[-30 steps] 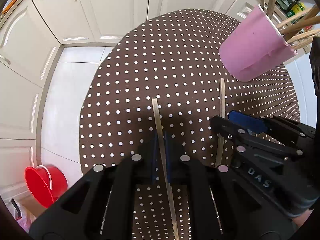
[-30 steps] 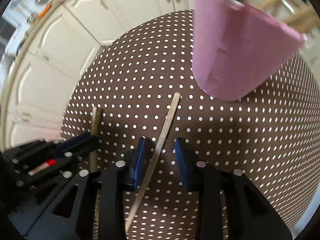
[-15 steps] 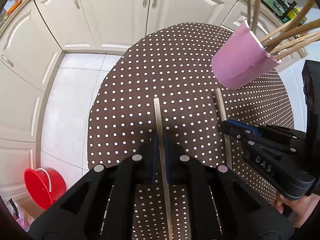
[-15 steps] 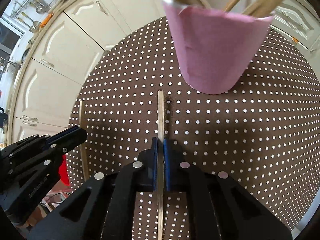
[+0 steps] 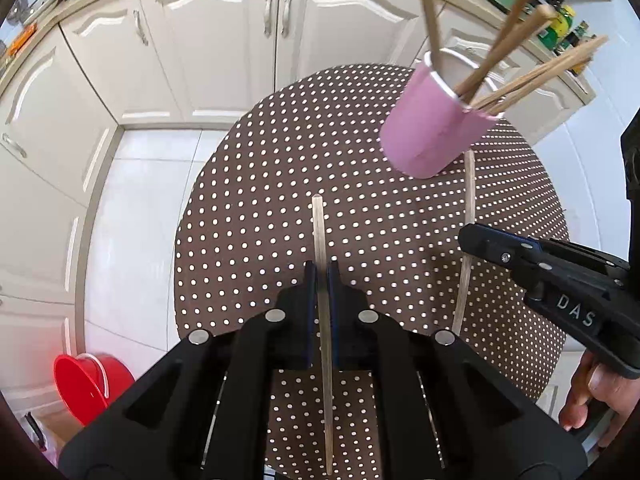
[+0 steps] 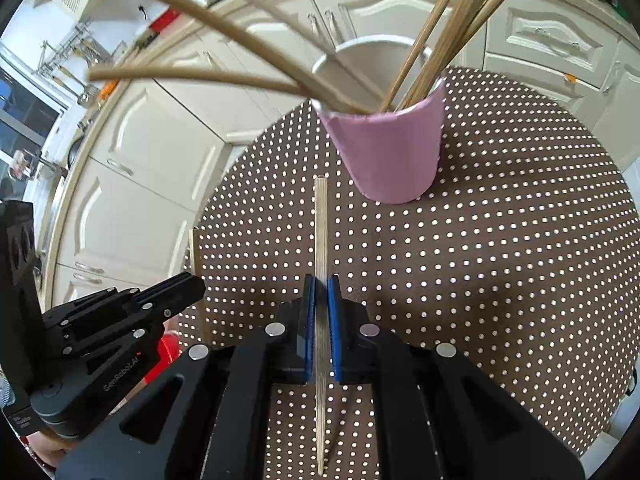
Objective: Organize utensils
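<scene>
Leftmost, the left claw [image 5: 321, 276] is clenched on a thin pale wooden chopstick [image 5: 319, 232] above the round brown white-dotted counter [image 5: 248, 216]. Beside it, the right claw [image 6: 321, 292] grips a second pale wooden chopstick [image 6: 321, 220], its tip near the pink cylindrical holder [image 6: 386, 152] full of chopsticks.

Brown tablecloth [image 5: 248, 216] with white polka dots, pink cup [image 5: 434, 128] with white inside holding tan wooden chopsticks [image 5: 516, 24], black grippers with blue pads [image 6: 334, 320], cream cabinets [image 5: 216, 52] far side, red bucket [image 5: 90, 386] on white floor [image 5: 136, 216], near left.
</scene>
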